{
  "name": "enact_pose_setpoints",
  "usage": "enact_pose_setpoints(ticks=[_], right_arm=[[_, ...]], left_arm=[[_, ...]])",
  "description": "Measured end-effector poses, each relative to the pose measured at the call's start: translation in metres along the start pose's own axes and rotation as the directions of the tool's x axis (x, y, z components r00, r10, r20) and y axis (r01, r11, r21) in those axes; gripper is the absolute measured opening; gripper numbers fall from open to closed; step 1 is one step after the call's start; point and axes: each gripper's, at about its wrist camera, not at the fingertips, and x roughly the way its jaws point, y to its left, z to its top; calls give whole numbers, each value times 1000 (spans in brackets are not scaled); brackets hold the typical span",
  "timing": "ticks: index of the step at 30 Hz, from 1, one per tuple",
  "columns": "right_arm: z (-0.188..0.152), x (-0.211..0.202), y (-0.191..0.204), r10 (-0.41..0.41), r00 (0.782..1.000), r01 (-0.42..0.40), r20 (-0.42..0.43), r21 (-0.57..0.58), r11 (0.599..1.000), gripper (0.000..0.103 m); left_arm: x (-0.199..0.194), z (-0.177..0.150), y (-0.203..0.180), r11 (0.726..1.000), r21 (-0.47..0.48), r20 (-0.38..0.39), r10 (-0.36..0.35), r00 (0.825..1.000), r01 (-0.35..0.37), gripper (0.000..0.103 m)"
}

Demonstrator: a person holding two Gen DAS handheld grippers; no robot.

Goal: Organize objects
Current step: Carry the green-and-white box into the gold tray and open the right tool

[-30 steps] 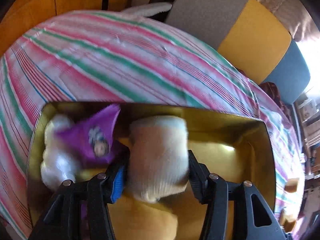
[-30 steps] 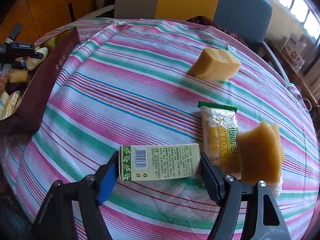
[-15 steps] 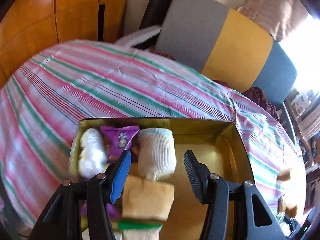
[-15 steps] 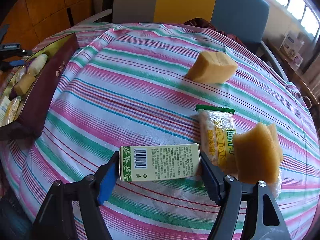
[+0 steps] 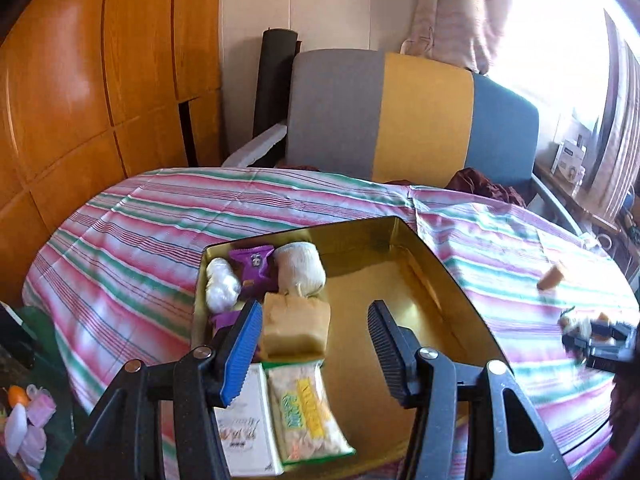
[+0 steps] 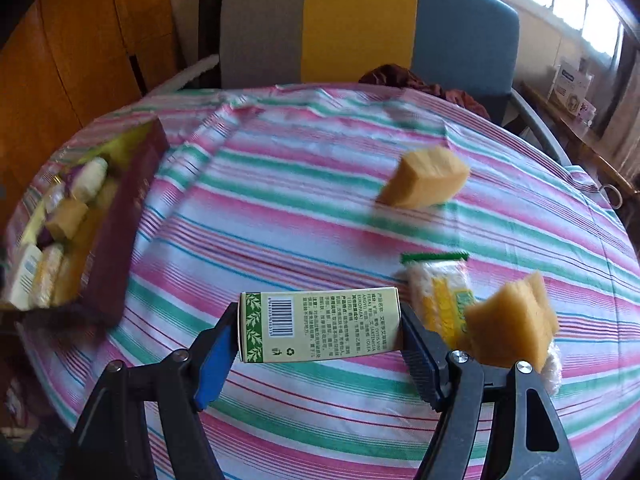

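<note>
Pulled back and lifted since a second ago, the left gripper [image 5: 312, 344] now hangs released above the gold-lined box [image 5: 436, 268], its jaws spread wide with nothing between them. Ahead of its blue pad sit the rolled white sock [image 5: 301, 269], a purple packet [image 5: 253, 267] and a white wrapped bundle [image 5: 221, 283]; directly below lie a tan sponge [image 5: 295, 323], a cracker packet [image 5: 306, 412] and a white carton [image 5: 244, 432]. All are packed into the box's left side, leaving bare gold floor under the right finger. The gripper tilts downward, looking over the box toward the chair [image 5: 408, 120].

From the right wrist view, the right gripper [image 6: 316, 344] is clenched on the green-and-cream carton [image 6: 320, 328], gripped end to end and raised above the striped tablecloth [image 6: 280, 216]. Its hold looks thin: the pads catch only the carton's ends, so a quick swing toward the box [image 6: 120, 216], far off to the gripper's left, could twist it loose or crush the cardboard. A low pass might also clip the box's maroon wall. Just right of the right finger lie a second cracker packet [image 6: 440, 296] and a yellow sponge [image 6: 512, 328]; another sponge [image 6: 428, 178] sits farther ahead. The gripper points forward, pitched slightly down.
</note>
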Motion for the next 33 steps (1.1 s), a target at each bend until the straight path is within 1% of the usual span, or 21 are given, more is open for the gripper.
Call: enact_pose_setpoints(ticks=[5,10,14,18,21,25,28,30,33], right_arm=[[25,-9,48,85,995,-83,44,-39,996,75],[52,-9,101,170,983,-163,64,-101,981,75],[77,-2,148,237,970,-228,47,-147,963,75],[99,11,188,273,962,-265,19,-187,946,75],[114,26,212,277,961,-274,-11,-190,943,75],[136,54,237,265,963,-269,-50,-155,951,75],[151,79,252,221,973,-228,-70,-127,965,76],[160,99,260,179,980,-186,-83,-86,979,76],[170,127,269,125,986,-131,-114,-52,990,76]], left_arm=[[-11,-11,4,1000,15,17,7,1000,-7,56],[-12,-19,11,1000,10,2,-16,1000,16,56],[-5,-26,20,1000,-4,-21,-17,1000,17,56],[2,-32,30,1000,-16,-41,-12,999,12,56],[6,-36,38,999,-38,-54,-12,998,10,56],[7,-40,53,996,-89,-60,-9,998,4,56],[8,-42,66,992,-125,-65,-3,998,-6,56],[10,-43,73,989,-148,-70,2,998,-12,56],[13,-45,81,985,-172,-78,3,997,-17,56]])
